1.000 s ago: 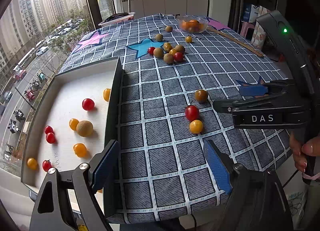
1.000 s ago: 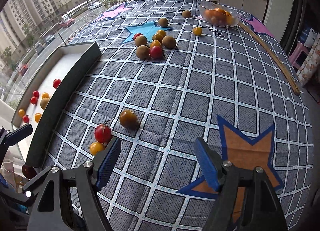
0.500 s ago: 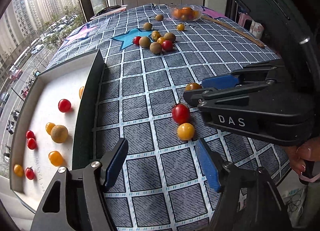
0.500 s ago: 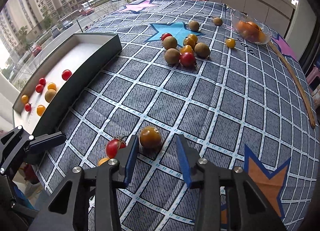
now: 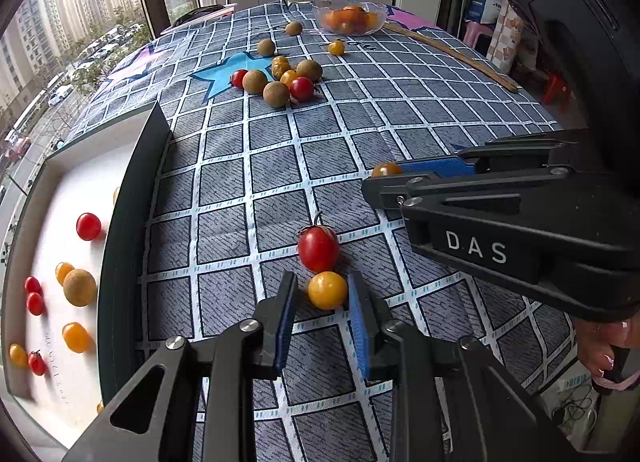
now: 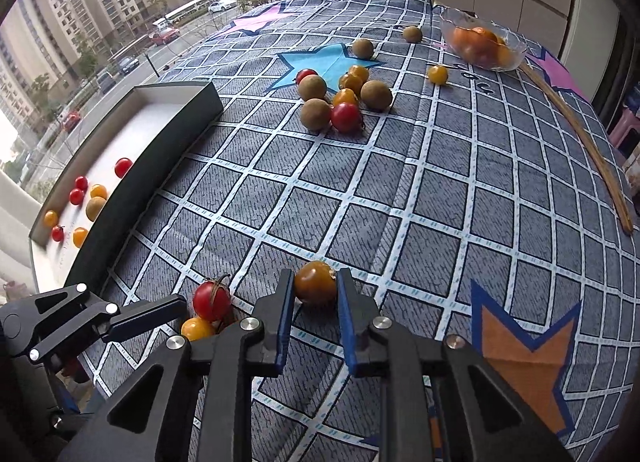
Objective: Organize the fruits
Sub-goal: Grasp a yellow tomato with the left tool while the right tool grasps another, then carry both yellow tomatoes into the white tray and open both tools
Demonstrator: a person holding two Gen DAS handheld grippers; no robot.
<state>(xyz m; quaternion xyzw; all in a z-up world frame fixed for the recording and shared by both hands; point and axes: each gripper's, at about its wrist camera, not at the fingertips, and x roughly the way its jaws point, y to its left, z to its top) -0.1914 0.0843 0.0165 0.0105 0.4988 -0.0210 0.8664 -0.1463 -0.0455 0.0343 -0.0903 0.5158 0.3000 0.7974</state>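
Note:
My left gripper is shut on a yellow cherry tomato that rests on the checked cloth, with a red stemmed tomato touching it just beyond. My right gripper is shut on a brownish-orange tomato, also on the cloth. In the left wrist view the right gripper reaches in from the right with that tomato at its tip. The left gripper shows at the lower left of the right wrist view, by the yellow tomato and the red one.
A white tray with a dark wall lies to the left and holds several red, yellow and brown fruits. Far across the cloth sit a cluster of fruits, a glass bowl of oranges and a long wooden stick. A hand holds the right gripper.
Both grippers have gone from wide open to shut. The left one moved forward onto the yellow tomato; the right one shut on the brownish-orange tomato.

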